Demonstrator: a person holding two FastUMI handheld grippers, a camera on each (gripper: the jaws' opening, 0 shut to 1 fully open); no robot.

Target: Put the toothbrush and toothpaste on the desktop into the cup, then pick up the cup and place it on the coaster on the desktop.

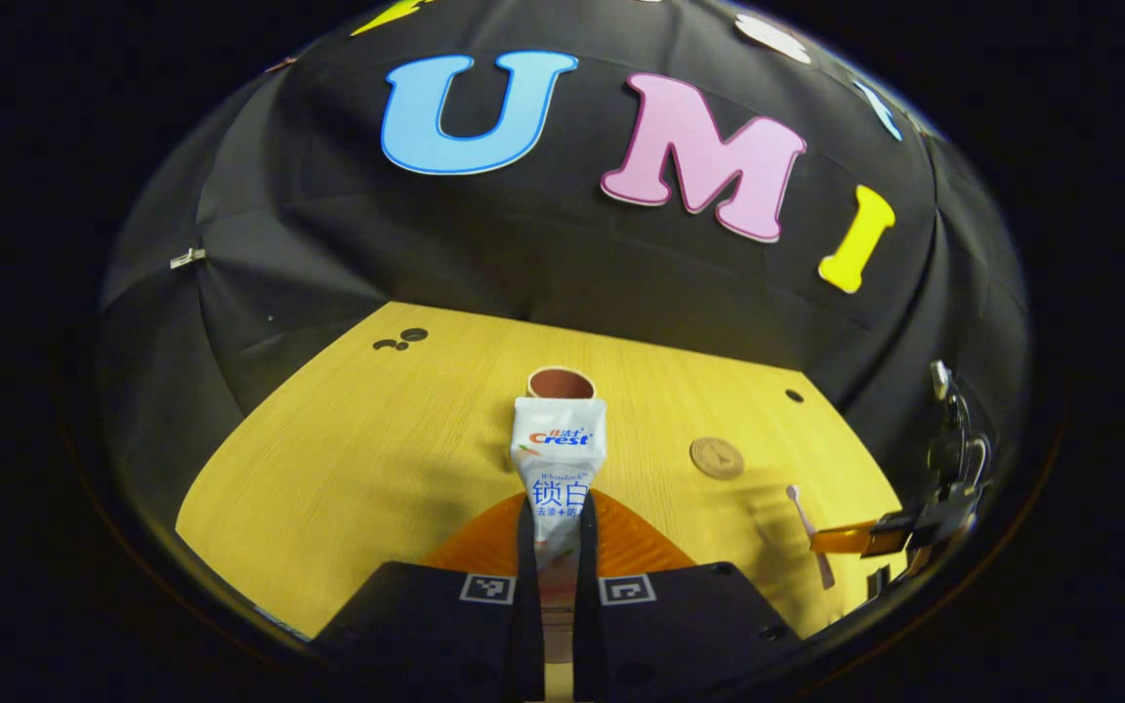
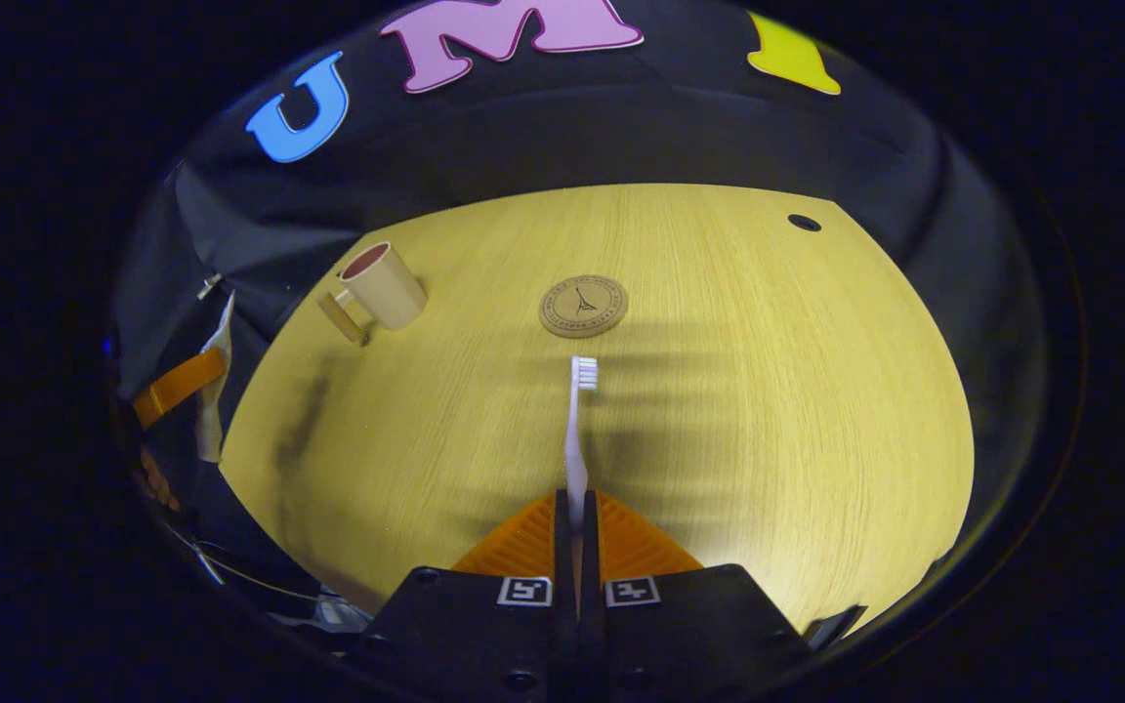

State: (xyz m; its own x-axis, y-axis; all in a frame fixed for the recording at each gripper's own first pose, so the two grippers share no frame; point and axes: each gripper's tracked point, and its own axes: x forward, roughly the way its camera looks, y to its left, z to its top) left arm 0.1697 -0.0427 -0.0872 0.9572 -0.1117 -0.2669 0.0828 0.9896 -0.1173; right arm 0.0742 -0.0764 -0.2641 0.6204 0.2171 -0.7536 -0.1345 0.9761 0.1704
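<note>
In the left gripper view my left gripper point(image 1: 558, 532) is shut on a white toothpaste tube point(image 1: 558, 459), held up above the table and pointing at the beige cup point(image 1: 561, 384) behind it. The round wooden coaster point(image 1: 716, 457) lies to the right. Farther right, the other gripper point(image 1: 890, 537) holds the toothbrush point(image 1: 807, 527). In the right gripper view my right gripper point(image 2: 573, 522) is shut on the white toothbrush point(image 2: 576, 430), bristles forward, aimed toward the coaster point(image 2: 583, 306). The cup point(image 2: 383, 285), with its handle, stands upright at the far left.
The yellow wooden table point(image 2: 768, 391) has small dark holes near its back edge point(image 2: 803, 223) and back left point(image 1: 401, 340). At the left edge of the right gripper view the other gripper point(image 2: 177, 386) shows with the tube.
</note>
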